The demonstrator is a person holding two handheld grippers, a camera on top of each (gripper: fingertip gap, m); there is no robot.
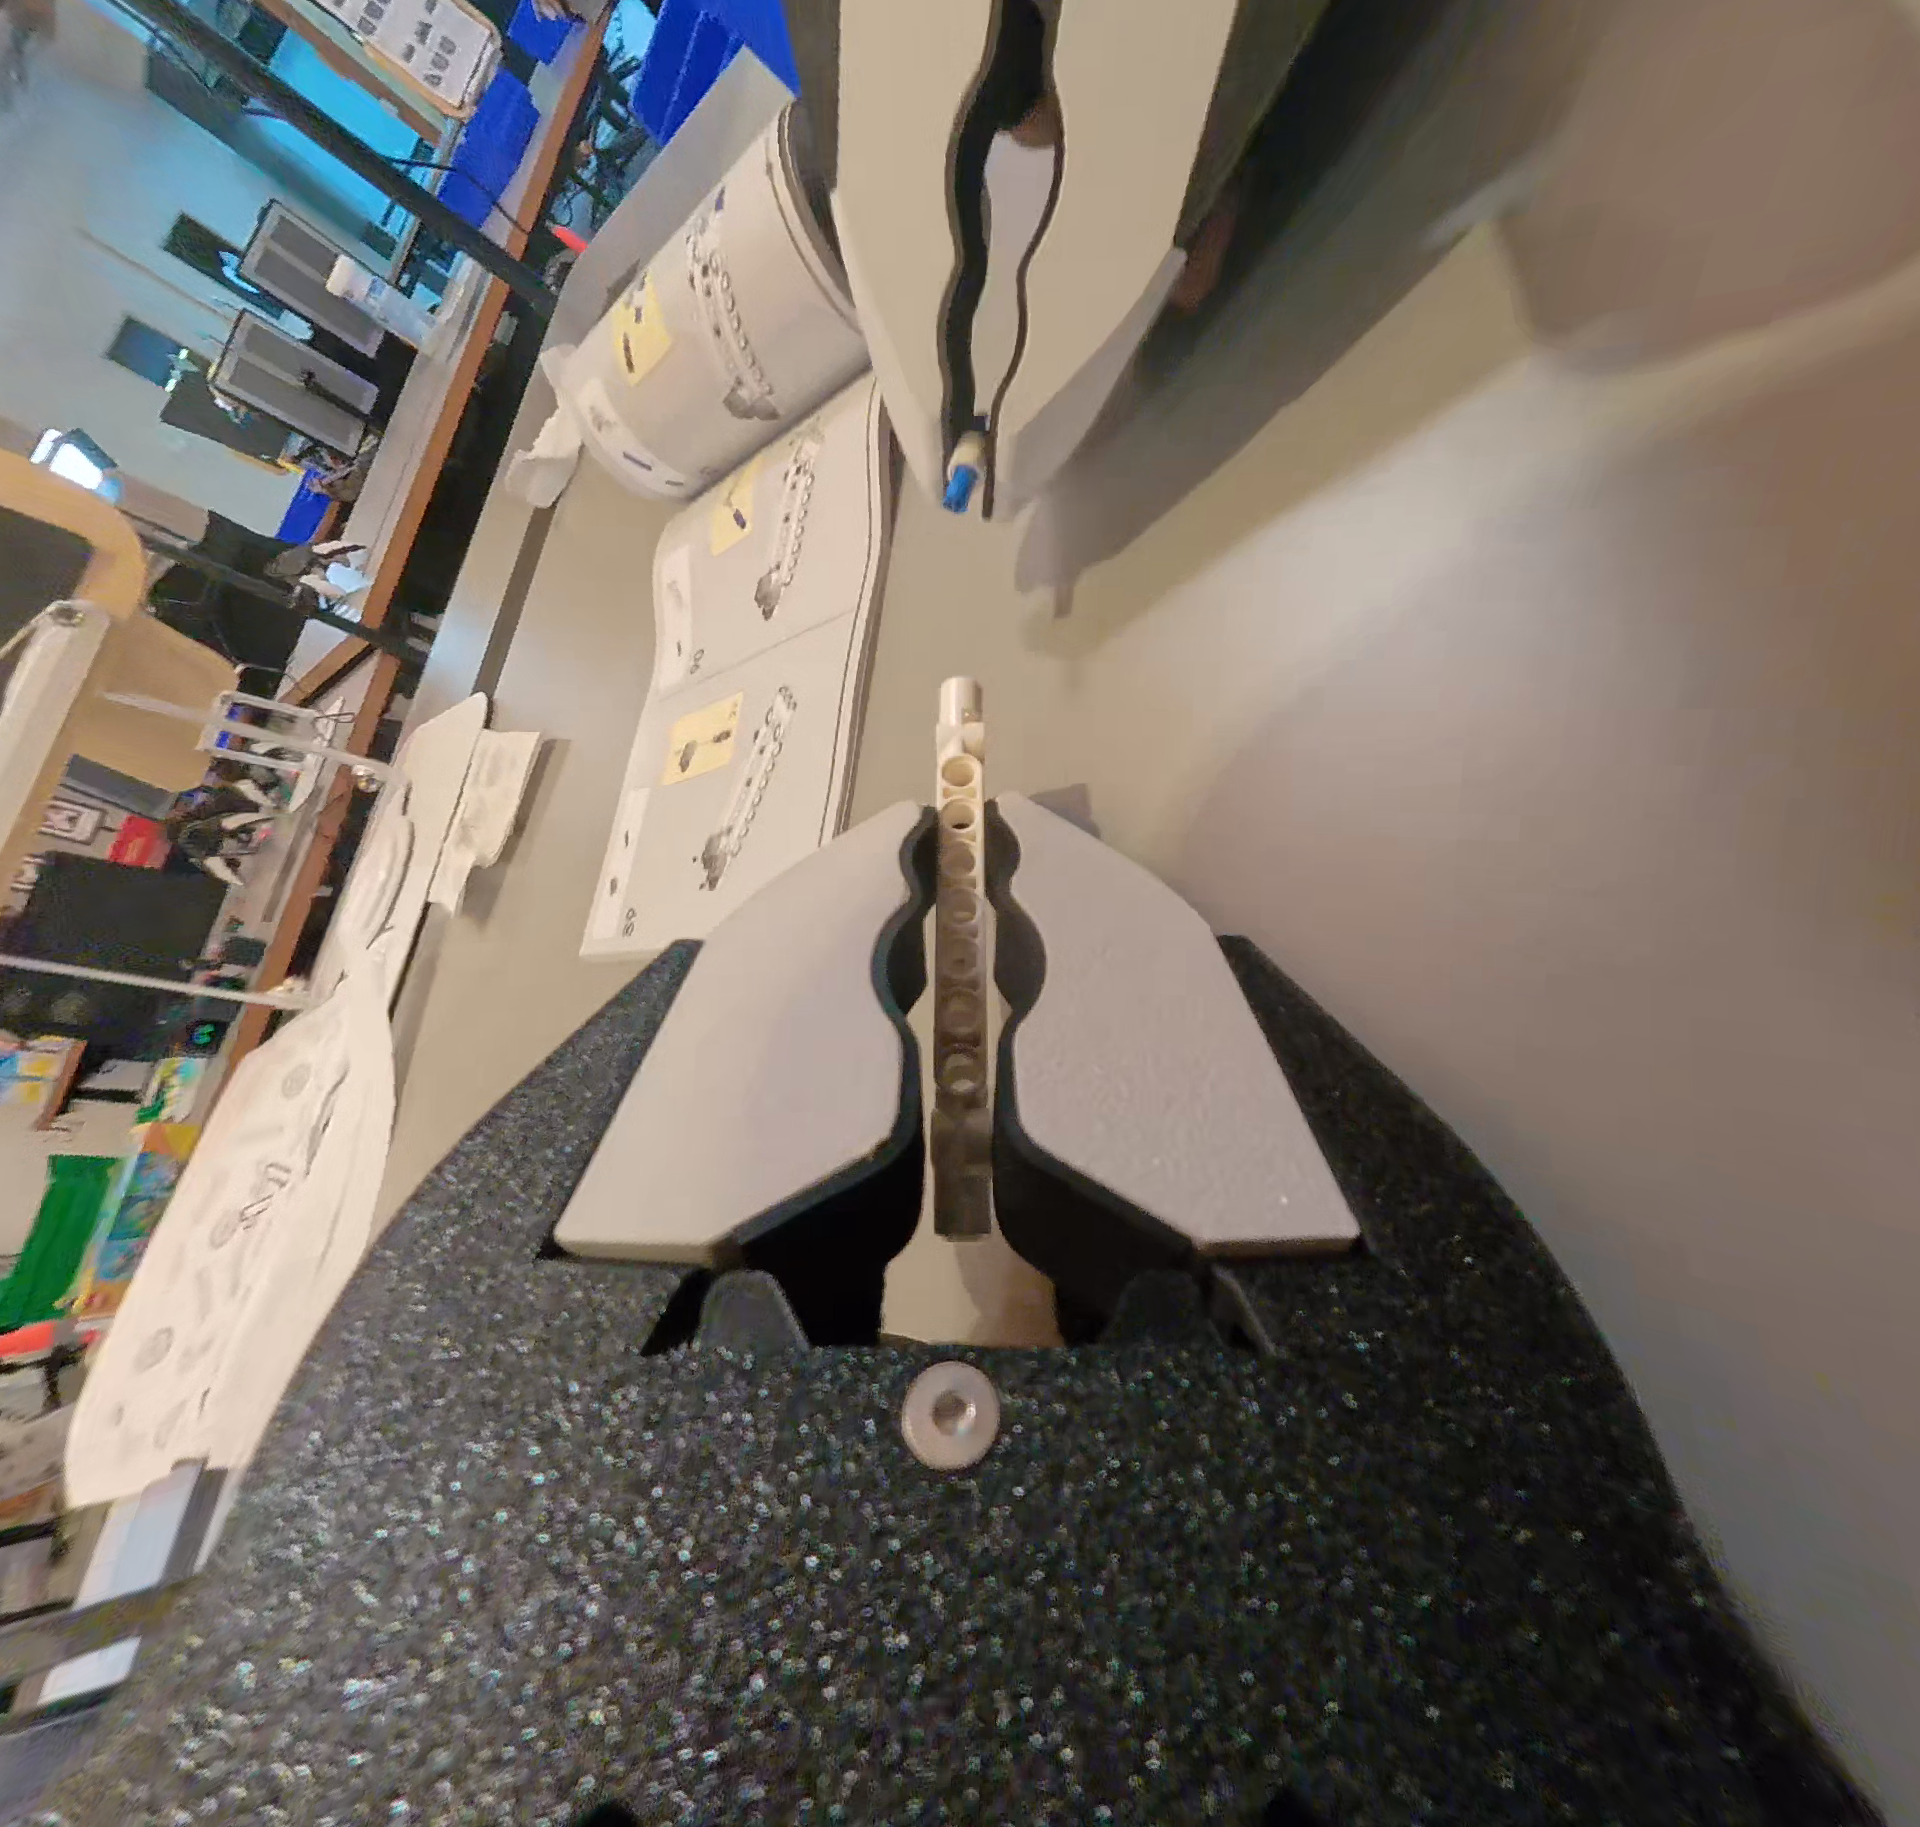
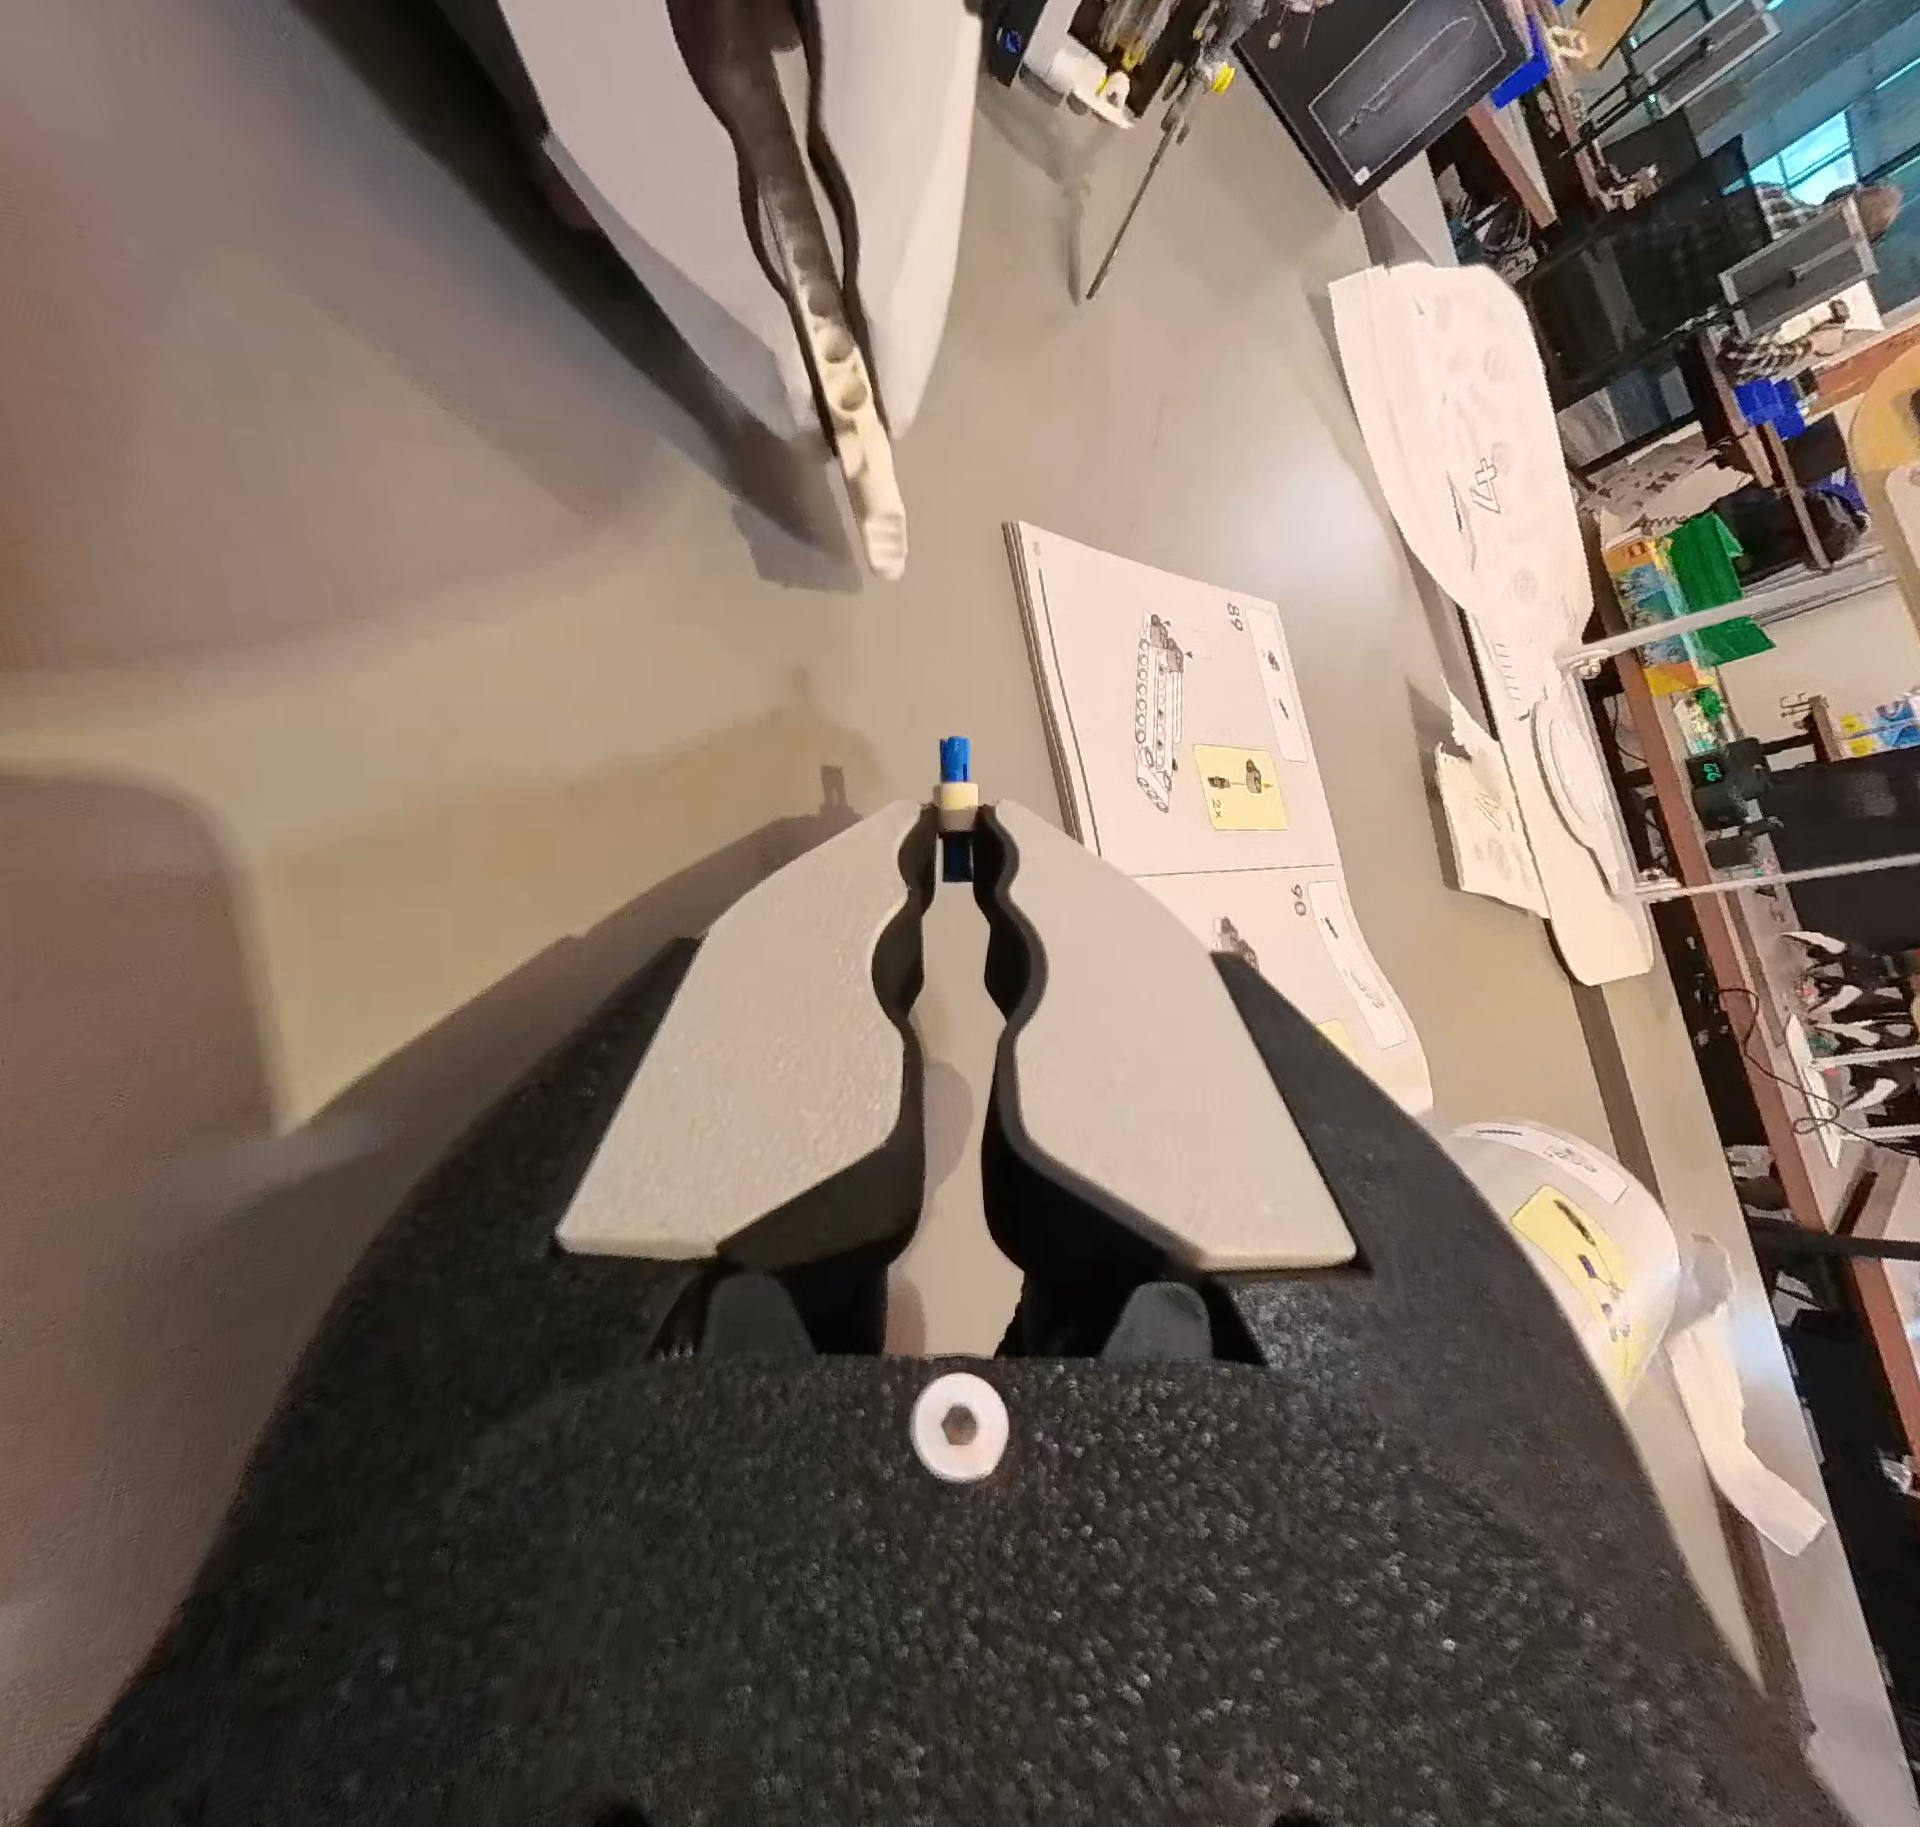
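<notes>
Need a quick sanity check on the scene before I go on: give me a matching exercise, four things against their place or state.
Things:
1. white holed beam
2. blue pin with pale collar
3. open instruction booklet
4. crumpled white bags

Places:
A. flat on the table, between the tools and the bags
B. clamped in the right tool
C. near the table's far edge
D. clamped in the left tool

Pairs: 1-D, 2-B, 3-A, 4-C

You have two tools: the left tool (image 1: 961, 821) clamps one white beam with holes (image 1: 961, 769), and the right tool (image 2: 956, 821) clamps one blue pin (image 2: 954, 761) that carries one white collar (image 2: 956, 796). One open instruction booklet (image 2: 1164, 697) lies on the table (image 2: 623, 738), with two torn white paper bags (image 2: 1455, 406) near it.
</notes>
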